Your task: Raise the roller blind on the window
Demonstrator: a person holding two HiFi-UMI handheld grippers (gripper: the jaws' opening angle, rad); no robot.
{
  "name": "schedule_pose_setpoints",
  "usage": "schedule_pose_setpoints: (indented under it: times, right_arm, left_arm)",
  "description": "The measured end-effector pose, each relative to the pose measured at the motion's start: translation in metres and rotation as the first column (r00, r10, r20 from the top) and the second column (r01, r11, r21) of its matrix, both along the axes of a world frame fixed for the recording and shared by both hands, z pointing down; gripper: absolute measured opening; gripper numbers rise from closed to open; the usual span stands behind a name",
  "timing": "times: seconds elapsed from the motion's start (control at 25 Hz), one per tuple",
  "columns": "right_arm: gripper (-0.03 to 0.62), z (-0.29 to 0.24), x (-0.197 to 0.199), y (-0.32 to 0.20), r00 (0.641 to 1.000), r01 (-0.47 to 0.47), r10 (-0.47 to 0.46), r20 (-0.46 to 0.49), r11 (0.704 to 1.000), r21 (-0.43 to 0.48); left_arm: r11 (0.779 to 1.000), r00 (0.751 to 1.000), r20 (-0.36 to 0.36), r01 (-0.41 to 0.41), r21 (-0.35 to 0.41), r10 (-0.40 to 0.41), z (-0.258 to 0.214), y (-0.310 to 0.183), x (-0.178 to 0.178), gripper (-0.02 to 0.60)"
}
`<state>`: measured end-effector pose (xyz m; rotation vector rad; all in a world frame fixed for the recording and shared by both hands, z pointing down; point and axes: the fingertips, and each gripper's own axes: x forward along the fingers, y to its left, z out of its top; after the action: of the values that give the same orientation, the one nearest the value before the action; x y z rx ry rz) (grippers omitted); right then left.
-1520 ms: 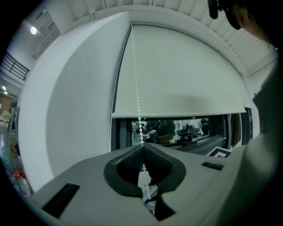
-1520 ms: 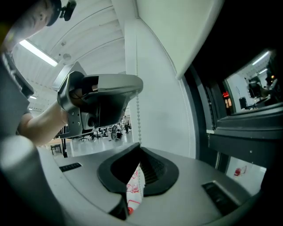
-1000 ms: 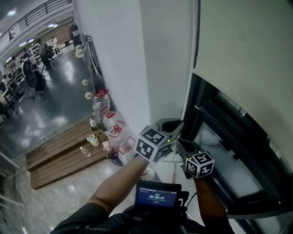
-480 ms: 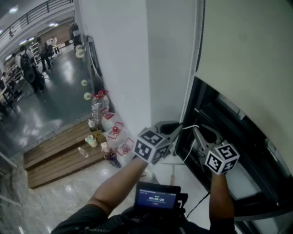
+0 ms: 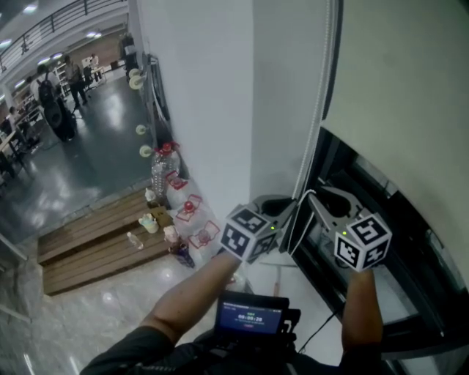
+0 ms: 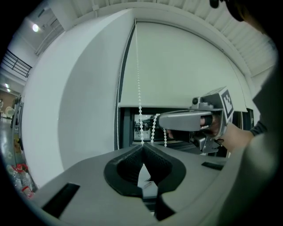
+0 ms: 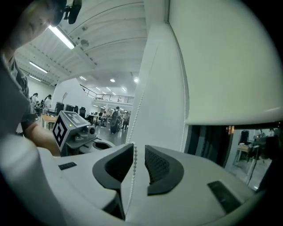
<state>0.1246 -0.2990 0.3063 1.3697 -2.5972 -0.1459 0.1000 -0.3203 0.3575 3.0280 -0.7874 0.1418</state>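
White chain [image 6: 140, 88] is hanging beside the blind [image 5: 410, 80], which is covering the upper window [image 5: 370, 220]. Left gripper [image 6: 142, 146] is pinching the chain. Right gripper [image 7: 138, 153], its jaws just opening, is standing spread around the chain without pressing on it.

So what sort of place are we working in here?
Probably a large open lab or workshop hall: people standing across a glossy floor, a railed upper gallery, and wooden pallets along the wall.
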Motion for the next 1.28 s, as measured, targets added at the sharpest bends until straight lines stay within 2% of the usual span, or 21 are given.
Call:
schedule_pose_setpoints:
  times: [0.48, 0.6, 0.8, 0.92, 1.16, 1.2, 1.28]
  right_arm:
    - [0.095, 0.024, 0.011, 0.014, 0.999, 0.004, 0.000, 0.055, 0.997, -0.076]
    - [0.095, 0.004, 0.008, 0.014, 0.993, 0.026, -0.022, 0.118, 0.999, -0.033]
    - [0.097, -0.059, -0.013, 0.013, 0.971, 0.089, -0.108, 0.215, 0.991, 0.098]
    - [0.096, -0.090, -0.023, 0.002, 0.972, 0.079, -0.110, 0.208, 0.985, 0.152]
    - [0.094, -0.117, -0.034, -0.012, 0.966, 0.094, -0.137, 0.221, 0.976, 0.198]
    - [0.062, -0.119, -0.035, -0.012, 0.963, 0.096, -0.143, 0.227, 0.974, 0.206]
    - [0.037, -0.121, -0.036, -0.013, 0.958, 0.099, -0.150, 0.242, 0.973, 0.211]
  left_arm:
    - [1.000, 1.000, 0.005, 0.009, -0.014, -0.009, 0.000, -0.001, -0.005, -0.001]
    - [1.000, 1.000, 0.004, 0.001, -0.009, -0.001, -0.001, 0.002, -0.004, -0.002]
    - [1.000, 1.000, -0.001, -0.013, -0.011, 0.013, -0.001, 0.011, -0.004, -0.002]
    - [1.000, 1.000, -0.005, -0.022, -0.010, 0.022, -0.002, 0.014, -0.002, -0.002]
    - [0.999, 0.999, -0.003, -0.032, 0.001, 0.032, -0.002, 0.021, -0.004, -0.002]
    - [1.000, 1.000, -0.003, -0.031, 0.001, 0.031, -0.002, 0.021, -0.005, -0.002]
    - [1.000, 1.000, -0.001, -0.027, 0.001, 0.027, -0.003, 0.020, -0.007, -0.002]
